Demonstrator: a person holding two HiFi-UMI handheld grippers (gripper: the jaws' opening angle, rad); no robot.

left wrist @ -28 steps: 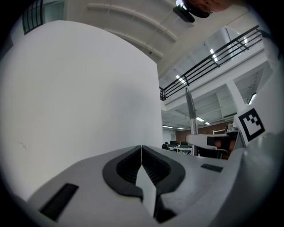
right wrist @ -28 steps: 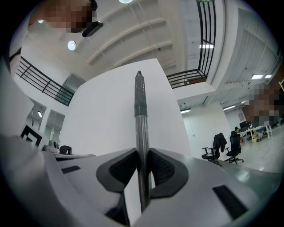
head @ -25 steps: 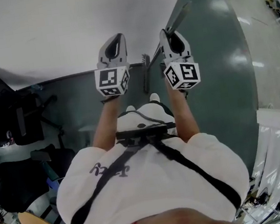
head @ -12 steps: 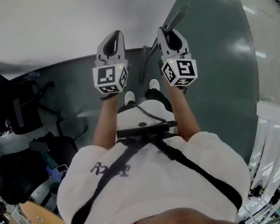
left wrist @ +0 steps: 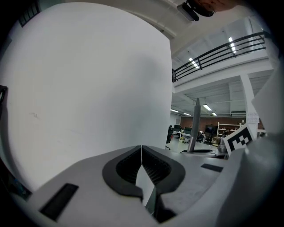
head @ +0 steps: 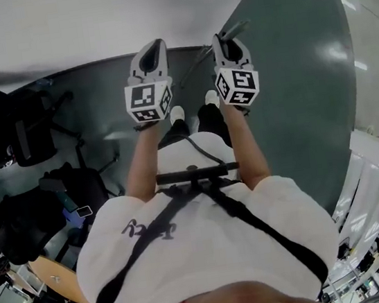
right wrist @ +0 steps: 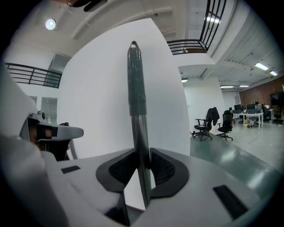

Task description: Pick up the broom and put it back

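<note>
**Head view.** Two grippers are held out before the white wall (head: pixel 87 21), one in each hand. The left gripper (head: pixel 154 48) and the right gripper (head: pixel 224 40) are both pale grey moulded plastic. Each carries one cube with black-and-white square markers.

There is one broom (head: pixel 240 29). Its thin straight handle sticks out past the right gripper's jaws, close to the wall's edge. A darker stretch runs on toward the foot of the wall (the bristle end cannot be made out).

Two white shoes (head: pixel 177 112) stand near the wall's foot on the glossy green floor (head: pixel 294 97). The person's white shirt (head: pixel 210 249) is crossed by black straps.

**Left gripper view.** The left gripper (left wrist: pixel 141 153) faces the wall (left wrist: pixel 84 80), which is smooth and matt. Its two jaws, lined with black ribbed pads, are pressed together along a hairline seam, with nothing between them. On the side away from the wall, the broom handle (left wrist: pixel 196 126) stands upright as a grey pole beside one marker cube.

**Right gripper view.** The right gripper (right wrist: pixel 143 165) has its two jaws closed on the broom (right wrist: pixel 137 93). The ribbed pads press on either side of a round, shiny metal tube. Higher up, the tube is covered by a dark sleeve with a rounded tip. The handle stands upright in front of the wall (right wrist: pixel 97 88). Two black office chairs (right wrist: pixel 206 122) sit past the wall's edge on the green floor.
</note>
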